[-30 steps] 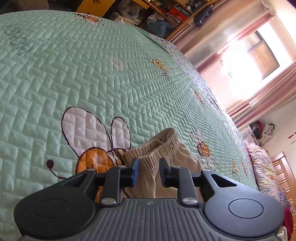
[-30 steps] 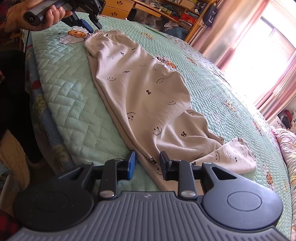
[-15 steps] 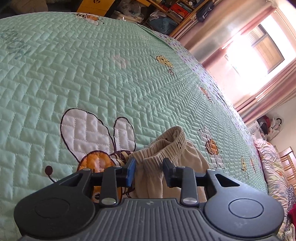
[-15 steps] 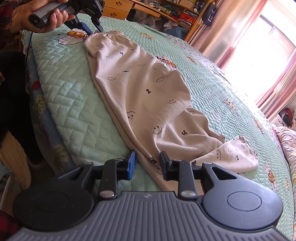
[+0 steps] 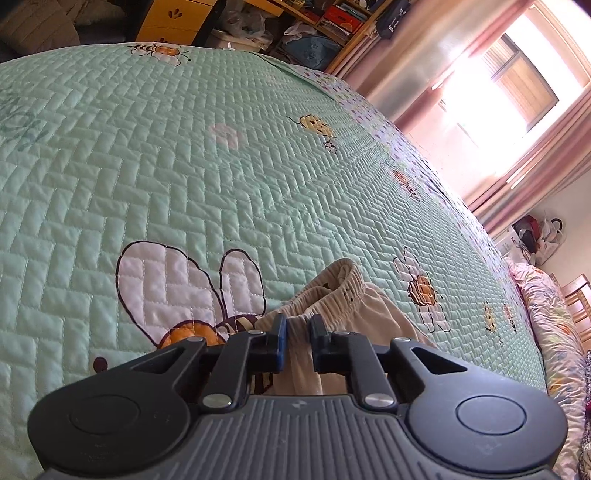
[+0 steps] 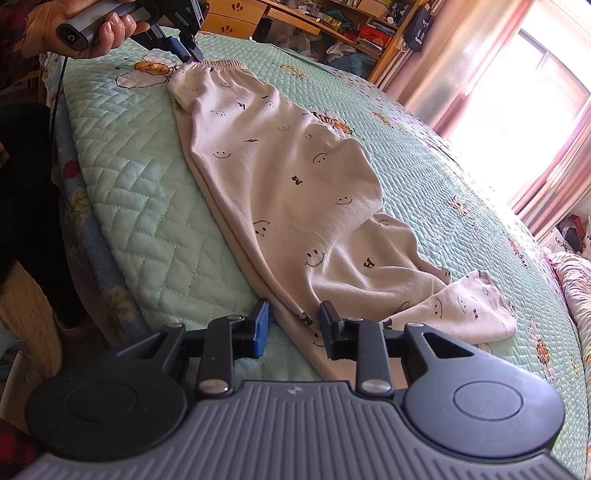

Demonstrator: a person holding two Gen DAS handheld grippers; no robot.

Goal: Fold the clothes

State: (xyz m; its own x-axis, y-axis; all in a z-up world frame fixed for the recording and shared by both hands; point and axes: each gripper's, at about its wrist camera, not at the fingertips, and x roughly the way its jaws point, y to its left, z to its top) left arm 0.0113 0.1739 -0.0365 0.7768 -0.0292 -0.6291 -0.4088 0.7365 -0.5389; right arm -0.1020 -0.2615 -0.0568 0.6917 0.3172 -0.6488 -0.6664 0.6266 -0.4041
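Observation:
Beige trousers (image 6: pixel 288 177) printed with smiley faces lie stretched along the near edge of a green quilted bed (image 6: pixel 147 184). At the far end, my left gripper (image 6: pixel 188 51), held in a hand (image 6: pixel 74 29), sits on the elastic waistband. In the left wrist view the left gripper (image 5: pixel 298 325) has the gathered waistband (image 5: pixel 343 291) between its jaws, which are closing and pinch the cloth. My right gripper (image 6: pixel 294 317) is open over the lower leg of the trousers, the cloth's edge passing between its fingers without being pressed.
The bed's near edge drops off at the left, where a person's dark-clad leg (image 6: pixel 26 184) stands. Cluttered shelves and a desk (image 6: pixel 314 22) line the far wall. Pink curtains (image 6: pixel 554 184) and floral bedding (image 6: pixel 576 280) are at the right.
The left jaws have narrowed onto the waistband, which now bunches between them. The right gripper and the trouser legs have stayed where they were.

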